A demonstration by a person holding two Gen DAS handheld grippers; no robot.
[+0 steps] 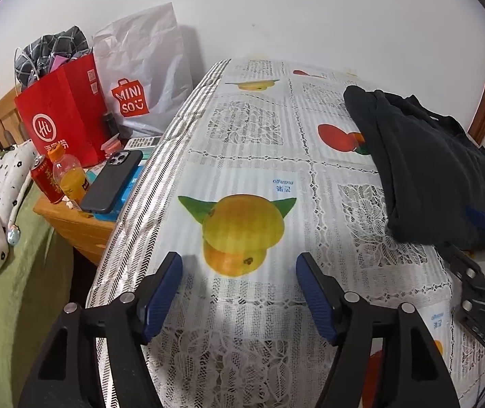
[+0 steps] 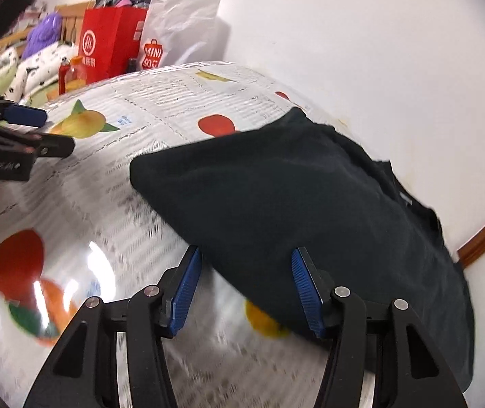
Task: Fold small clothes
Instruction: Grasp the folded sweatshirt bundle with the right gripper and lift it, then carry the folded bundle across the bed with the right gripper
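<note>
Both claws spread, dark garment folded on the worktop.

The left claw [image 1: 239, 268] hangs with its blue pads wide apart over a bare stretch of the fruit-print cloth [image 1: 242, 170], gripping nothing; a printed mango lies between the pads. The garment [image 1: 436, 173] lies folded on the right part of the worktop, against the wall side, well apart from the left claw. In the right wrist view the right claw [image 2: 246, 261] is also spread, its pads at the near edge of the garment [image 2: 293, 204]; whether they touch the fabric cannot be told, and the view is blurred. The left claw [image 2: 43, 127] shows at that view's left edge. Beside the worktop, a nightstand carries a red bag [image 1: 62, 108], a white bag [image 1: 144, 78], a phone [image 1: 113, 180], a bottle [image 1: 70, 173] and a can [image 1: 45, 183].
</note>
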